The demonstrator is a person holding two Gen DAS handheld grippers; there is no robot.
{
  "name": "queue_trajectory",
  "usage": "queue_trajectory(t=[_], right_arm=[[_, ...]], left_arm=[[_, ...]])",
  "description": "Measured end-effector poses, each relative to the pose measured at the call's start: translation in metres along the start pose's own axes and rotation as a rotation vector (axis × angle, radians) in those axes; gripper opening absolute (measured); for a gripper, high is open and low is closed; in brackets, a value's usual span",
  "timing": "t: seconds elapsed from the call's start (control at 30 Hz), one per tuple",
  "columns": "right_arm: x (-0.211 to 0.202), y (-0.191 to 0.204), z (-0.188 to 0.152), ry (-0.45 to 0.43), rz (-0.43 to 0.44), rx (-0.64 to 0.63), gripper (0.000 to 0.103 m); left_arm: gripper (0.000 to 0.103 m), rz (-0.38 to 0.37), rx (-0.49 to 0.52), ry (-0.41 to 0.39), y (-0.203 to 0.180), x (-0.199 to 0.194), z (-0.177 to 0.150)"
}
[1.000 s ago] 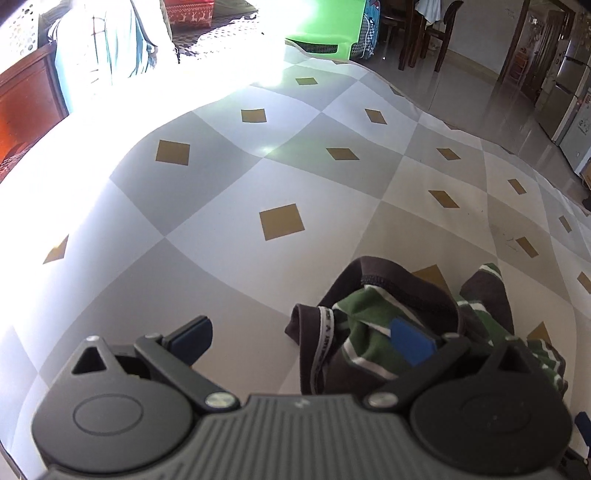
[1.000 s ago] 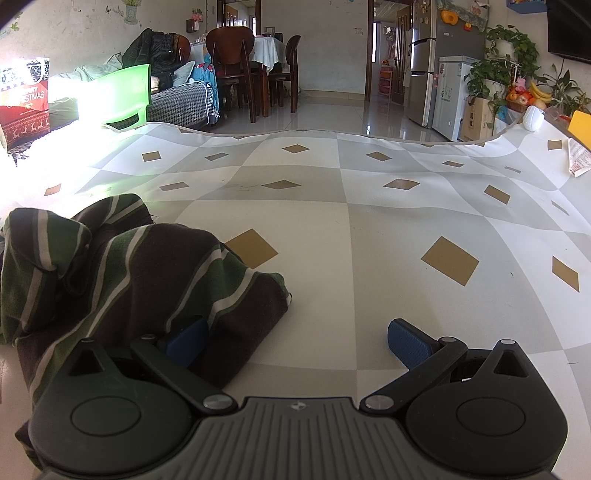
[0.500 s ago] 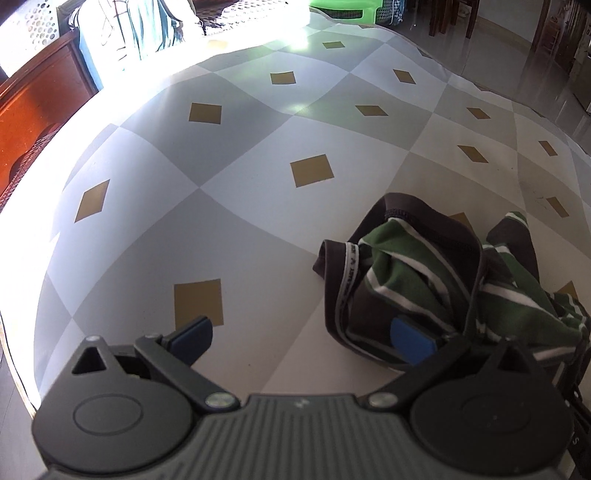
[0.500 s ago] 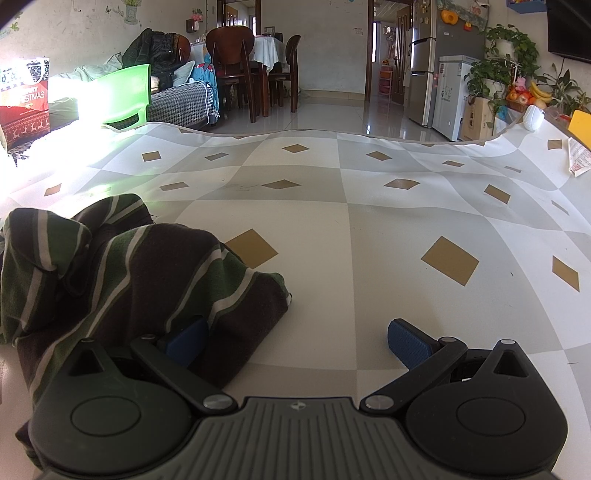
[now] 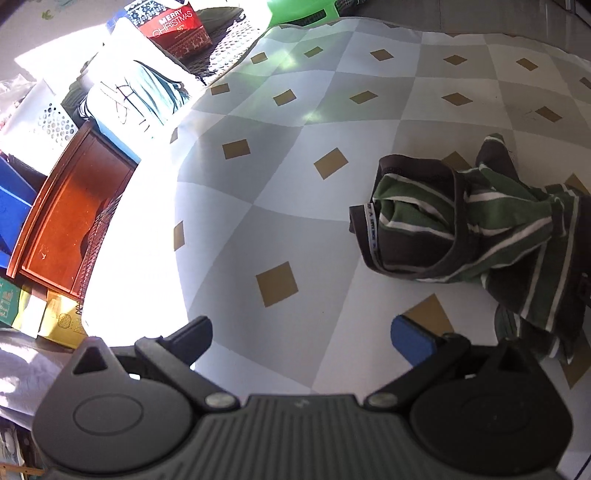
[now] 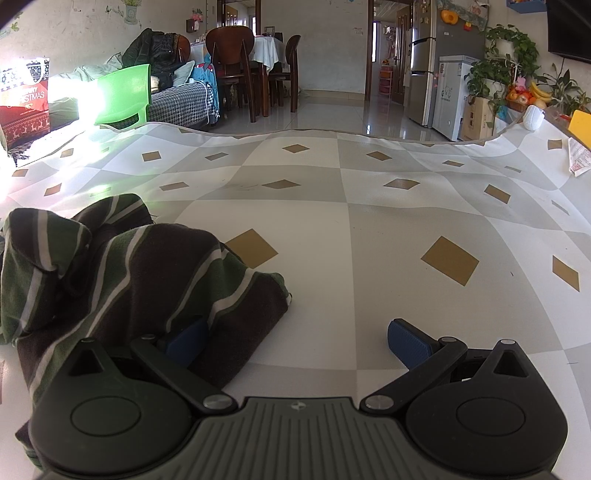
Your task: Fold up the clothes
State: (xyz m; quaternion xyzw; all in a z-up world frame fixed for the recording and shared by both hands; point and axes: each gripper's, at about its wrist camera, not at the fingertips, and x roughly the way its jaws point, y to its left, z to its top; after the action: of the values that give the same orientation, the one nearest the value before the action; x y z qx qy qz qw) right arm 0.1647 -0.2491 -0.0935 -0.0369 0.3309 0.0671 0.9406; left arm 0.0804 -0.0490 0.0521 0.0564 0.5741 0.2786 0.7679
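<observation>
A crumpled brown and green striped garment lies on the checked tablecloth, right of centre in the left wrist view. My left gripper hovers above bare cloth to the garment's left, open and holding nothing. In the right wrist view the same garment fills the lower left. My right gripper is open low over the table. Its left finger rests against or under the garment's near edge, and its right finger stands over bare cloth.
The table's left edge drops to a red wooden cabinet, a white basket and boxes. A red Christmas bag and a green chair stand past the far edge. Papers lie at the far right.
My left gripper has pulled back and swung left, off the garment; its right finger no longer overlaps the fabric. The right gripper and the garment have not moved.
</observation>
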Motion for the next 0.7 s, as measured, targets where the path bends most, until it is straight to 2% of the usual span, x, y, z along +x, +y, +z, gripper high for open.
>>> queue_trajectory(t=[0.07, 0.2, 0.27, 0.4, 0.57, 0.7], right_arm=[[0.000, 0.000, 0.000, 0.000, 0.000, 0.000, 0.103], [0.000, 0.000, 0.000, 0.000, 0.000, 0.000, 0.103], [0.000, 0.000, 0.000, 0.000, 0.000, 0.000, 0.103], [0.000, 0.000, 0.000, 0.000, 0.000, 0.000, 0.103], [0.000, 0.000, 0.000, 0.000, 0.000, 0.000, 0.103], [0.000, 0.000, 0.000, 0.000, 0.000, 0.000, 0.103]], left_arm=[[0.103, -0.036, 0.051, 0.043, 0.003, -0.027, 0.008], [0.103, -0.157, 0.175, 0.130, -0.006, -0.075, 0.033], [0.103, -0.258, 0.191, 0.208, -0.014, -0.096, 0.046], [0.103, -0.362, 0.187, 0.299, -0.036, -0.134, 0.062], [0.103, -0.345, 0.143, 0.381, -0.060, -0.159, 0.060], [0.103, -0.272, 0.108, 0.425, -0.075, -0.165, 0.054]])
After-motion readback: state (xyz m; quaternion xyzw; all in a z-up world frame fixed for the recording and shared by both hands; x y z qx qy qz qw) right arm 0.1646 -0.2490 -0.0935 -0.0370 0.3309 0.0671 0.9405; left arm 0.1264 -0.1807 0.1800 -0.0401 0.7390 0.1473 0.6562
